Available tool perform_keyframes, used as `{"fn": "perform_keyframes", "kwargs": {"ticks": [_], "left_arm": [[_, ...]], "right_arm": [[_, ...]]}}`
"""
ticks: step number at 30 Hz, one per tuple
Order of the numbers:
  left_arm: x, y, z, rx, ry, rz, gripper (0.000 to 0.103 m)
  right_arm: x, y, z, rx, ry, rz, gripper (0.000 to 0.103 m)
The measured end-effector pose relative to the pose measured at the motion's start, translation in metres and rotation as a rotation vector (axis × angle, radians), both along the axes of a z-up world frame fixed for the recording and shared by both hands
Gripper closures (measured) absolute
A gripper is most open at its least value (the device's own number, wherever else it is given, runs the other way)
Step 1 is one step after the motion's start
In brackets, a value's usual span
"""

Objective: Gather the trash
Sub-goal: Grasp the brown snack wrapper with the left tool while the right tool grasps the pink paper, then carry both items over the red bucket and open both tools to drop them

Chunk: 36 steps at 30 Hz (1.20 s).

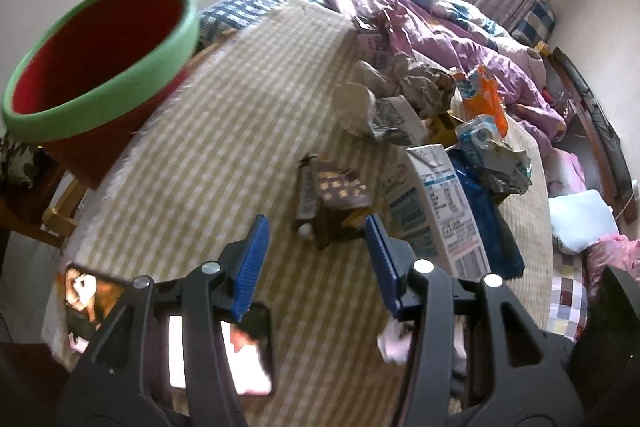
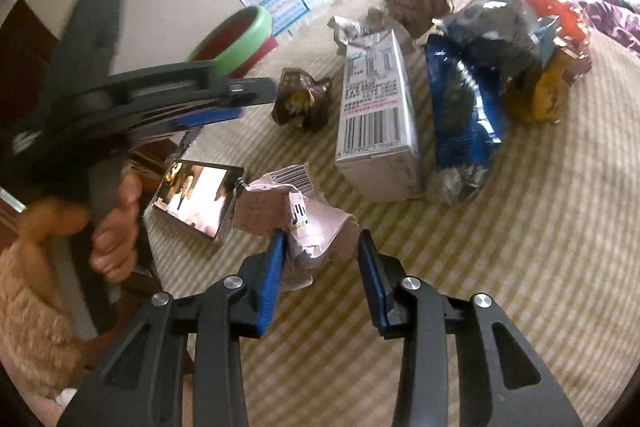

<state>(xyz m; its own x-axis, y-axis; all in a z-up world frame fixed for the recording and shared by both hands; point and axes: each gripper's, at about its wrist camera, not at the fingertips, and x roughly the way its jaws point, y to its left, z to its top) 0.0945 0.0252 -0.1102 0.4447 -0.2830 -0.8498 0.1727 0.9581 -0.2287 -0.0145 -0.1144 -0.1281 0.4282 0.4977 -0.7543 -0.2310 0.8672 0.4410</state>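
Note:
Trash lies on a yellow checked blanket (image 1: 224, 155) on the bed. My left gripper (image 1: 318, 223) is open, just short of a crumpled brown snack wrapper (image 1: 332, 197), also in the right wrist view (image 2: 300, 99). My right gripper (image 2: 322, 239) is open around a crumpled pink paper wrapper (image 2: 296, 215), which lies between the jaws, touching the left finger. A white milk carton (image 2: 376, 107) lies beyond it, also in the left wrist view (image 1: 440, 207). A red bin with a green rim (image 1: 100, 55) stands at the blanket's left edge.
A pile of wrappers lies farther back: blue bag (image 2: 460, 99), orange packet (image 1: 482, 95), yellow packet (image 2: 540, 91), crumpled paper (image 1: 416, 75). A phone showing video (image 2: 196, 199) lies left of the pink wrapper. Purple bedding (image 1: 460, 39) is behind the pile.

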Motion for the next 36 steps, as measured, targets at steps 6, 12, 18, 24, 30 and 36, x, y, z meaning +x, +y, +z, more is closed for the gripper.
{"fn": "perform_keyframes", "kwargs": {"ticks": [6,12,18,24,30,36], "left_arm": [[0.013,-0.020,-0.016,0.043,0.021,-0.021,0.055],[0.023,-0.021,-0.020,0.061,0.022,-0.002,0.055],[0.031,-0.023,-0.028,0.084,0.054,0.003,0.054],[0.029,-0.023,-0.029,0.069,0.044,-0.006,0.054],[0.021,-0.021,-0.020,0.054,0.017,-0.008,0.054],[0.001,-0.012,-0.003,0.045,-0.036,-0.005,0.054]], "right_arm": [[-0.016,-0.023,0.006,0.016,-0.039,-0.051,0.067],[-0.022,-0.034,0.009,0.027,-0.050,-0.086,0.067],[-0.027,-0.032,0.014,0.036,-0.058,-0.067,0.066],[-0.026,-0.027,0.014,0.027,-0.066,-0.064,0.066],[-0.028,-0.029,0.014,0.030,-0.068,-0.076,0.066],[-0.027,-0.024,0.017,0.032,-0.078,-0.053,0.066]]}}
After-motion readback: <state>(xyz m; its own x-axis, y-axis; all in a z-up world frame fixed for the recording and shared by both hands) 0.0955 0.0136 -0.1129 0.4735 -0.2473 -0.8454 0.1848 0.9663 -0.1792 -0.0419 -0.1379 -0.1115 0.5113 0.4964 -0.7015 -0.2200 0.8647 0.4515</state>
